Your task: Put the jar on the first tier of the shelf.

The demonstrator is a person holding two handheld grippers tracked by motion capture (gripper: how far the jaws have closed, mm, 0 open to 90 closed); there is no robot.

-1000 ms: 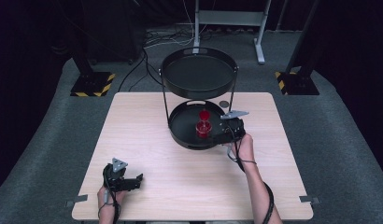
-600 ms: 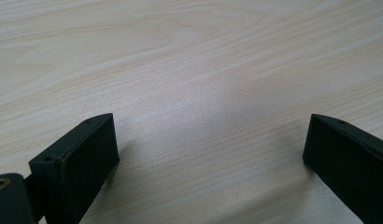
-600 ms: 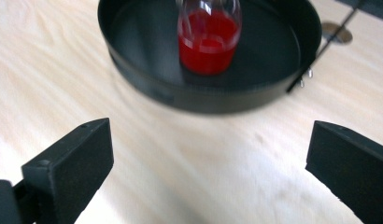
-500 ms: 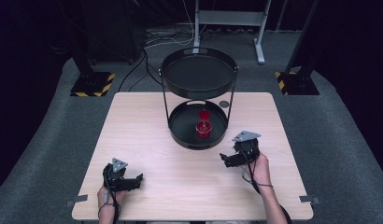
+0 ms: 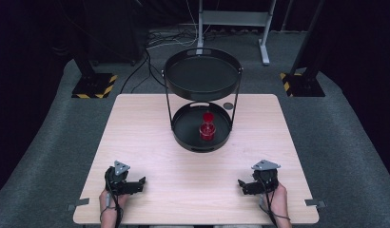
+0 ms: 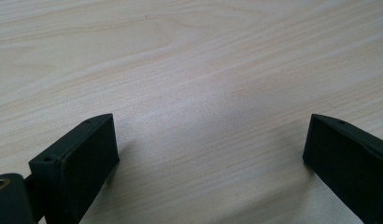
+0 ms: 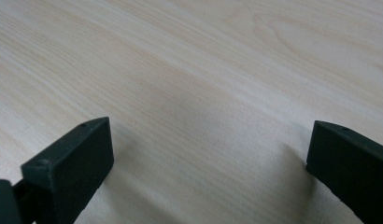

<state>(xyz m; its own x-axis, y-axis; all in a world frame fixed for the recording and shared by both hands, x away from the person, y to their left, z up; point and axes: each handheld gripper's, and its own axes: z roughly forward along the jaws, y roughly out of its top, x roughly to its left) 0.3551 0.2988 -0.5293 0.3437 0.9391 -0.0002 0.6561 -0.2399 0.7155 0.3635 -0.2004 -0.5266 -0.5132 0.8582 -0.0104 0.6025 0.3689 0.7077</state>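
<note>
Though parked beside the lower black round tray a sec ago, right gripper (image 5: pixel 245 186) now pulled back to near-right corner of pale wooden table (image 5: pixel 150 142), well apart from two-tier black metal stand (image 5: pixel 202 76). Left gripper (image 5: pixel 133 185) unchanged at near-left corner, w/ left hand (image 5: pixel 110 202) behind it at table edge; right hand (image 5: pixel 276 199) likewise behind its tool. Both tools low over bare wood, tips aimed inward toward table centre & each other. Left gripper view: jaws spread wide, nothing btwn them, just wood grain (image 6: pixel 203 93). Right gripper view: same, jaws wide apart, empty, wood (image 7: pixel 203 93) beneath. Red translucent cup (image 5: pixel 207 129) upright on lower tray (image 5: pixel 183 128), right of tray centre, long axis vertical, mouth up; same spot as before. Looks like smaller red piece inside or behind cup, can't tell which. Upper tray (image 5: pixel 171 78) bare black, directly over lower one on thin uprights. Small dark round disc (image 5: pixel 228 106) on table just behind stand, right side. Grey carpet (image 5: pixel 345 142) round table, yellow-black striped feet (image 5: pixel 93 88) at back.
</note>
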